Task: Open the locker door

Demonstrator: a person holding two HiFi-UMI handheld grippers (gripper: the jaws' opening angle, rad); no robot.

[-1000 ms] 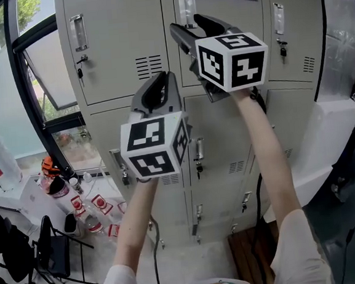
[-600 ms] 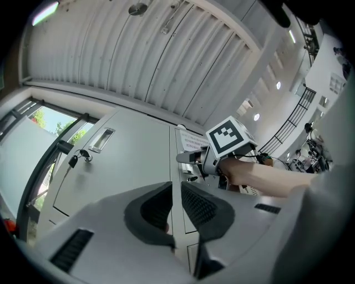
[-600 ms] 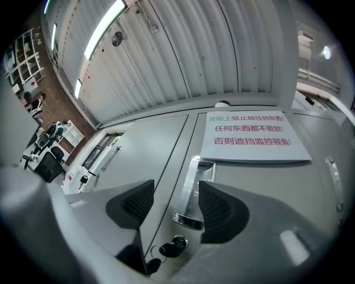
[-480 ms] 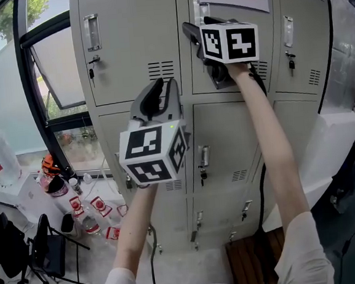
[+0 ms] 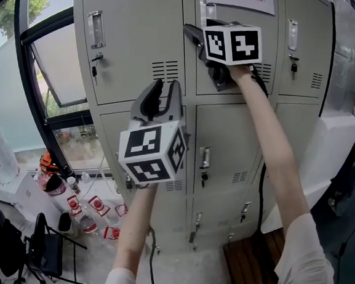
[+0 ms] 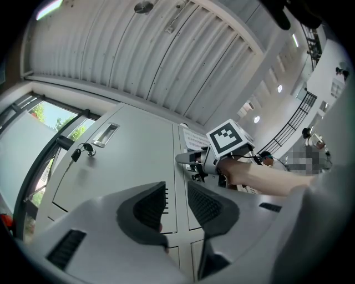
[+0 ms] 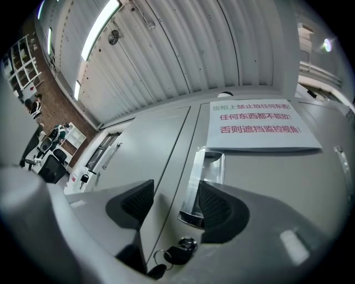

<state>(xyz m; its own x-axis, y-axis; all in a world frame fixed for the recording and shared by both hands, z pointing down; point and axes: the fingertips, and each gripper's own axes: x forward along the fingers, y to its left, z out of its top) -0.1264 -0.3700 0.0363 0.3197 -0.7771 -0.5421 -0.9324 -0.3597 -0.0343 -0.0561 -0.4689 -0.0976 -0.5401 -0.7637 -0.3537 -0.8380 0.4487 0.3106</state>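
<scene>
Fingers (image 6: 145,211) of the left gripper (image 5: 165,90) are standing partly apart, having just been opening, and only the grey lockers (image 5: 126,50) are showing through their gap. This gripper is hovering near the middle of the head view. Fingers (image 7: 213,206) of the right gripper (image 7: 176,202) are spreading wide, having just opened slightly more, and are straddling the recessed handle (image 7: 202,177) at the left edge of the locker door (image 7: 260,161). That door, bearing a notice (image 7: 258,125), is sitting shut at one o'clock in the head view. A key (image 7: 178,254) is hanging at six o'clock from the handle.
</scene>
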